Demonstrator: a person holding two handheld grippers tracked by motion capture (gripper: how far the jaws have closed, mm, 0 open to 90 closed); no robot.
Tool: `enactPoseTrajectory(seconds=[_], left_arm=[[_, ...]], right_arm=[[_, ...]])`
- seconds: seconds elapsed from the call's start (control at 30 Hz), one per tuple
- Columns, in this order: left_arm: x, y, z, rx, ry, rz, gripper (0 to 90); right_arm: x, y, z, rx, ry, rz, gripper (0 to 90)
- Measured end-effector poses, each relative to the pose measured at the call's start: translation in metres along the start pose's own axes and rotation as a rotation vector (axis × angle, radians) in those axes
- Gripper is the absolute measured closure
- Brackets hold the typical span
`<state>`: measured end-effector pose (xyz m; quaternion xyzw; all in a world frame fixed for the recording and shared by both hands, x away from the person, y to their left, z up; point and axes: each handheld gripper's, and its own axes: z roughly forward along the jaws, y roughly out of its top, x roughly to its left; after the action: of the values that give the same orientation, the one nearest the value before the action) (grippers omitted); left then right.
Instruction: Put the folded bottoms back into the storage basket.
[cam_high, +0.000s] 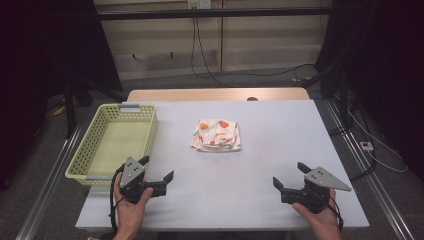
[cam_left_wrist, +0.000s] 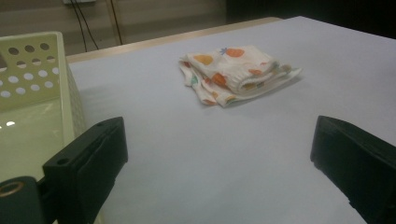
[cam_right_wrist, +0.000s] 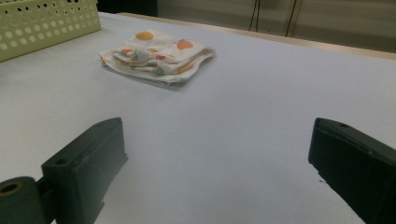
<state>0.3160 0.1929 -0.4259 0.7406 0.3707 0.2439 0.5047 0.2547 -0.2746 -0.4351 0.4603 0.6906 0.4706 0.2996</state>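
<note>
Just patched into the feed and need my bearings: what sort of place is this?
Probably a lab or recording workspace, not a home: a plain white table holding only a folded cloth and a perforated basket, loose cables along the back wall, and dark frame posts at the sides.

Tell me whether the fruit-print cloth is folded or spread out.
Folded. The white fruit-print cloth lies as a compact square on the pale grey table, and the left gripper view shows its stacked layered edges.

My pale counter (cam_high: 260, 165) carries a folded fruit-print cloth (cam_high: 216, 135) near its middle, with a perforated yellow-green basket (cam_high: 95, 145) well left of the cloth.
</note>
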Motion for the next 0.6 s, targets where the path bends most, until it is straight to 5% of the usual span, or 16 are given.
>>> enactPoseTrajectory(seconds=[0.6], left_arm=[[-0.0064, 0.0023, 0.0075, 0.031, -0.028, 0.022, 3.8]], right_arm=[[-0.0013, -0.0007, -0.0004, 0.005, 0.025, 0.019, 3.9]])
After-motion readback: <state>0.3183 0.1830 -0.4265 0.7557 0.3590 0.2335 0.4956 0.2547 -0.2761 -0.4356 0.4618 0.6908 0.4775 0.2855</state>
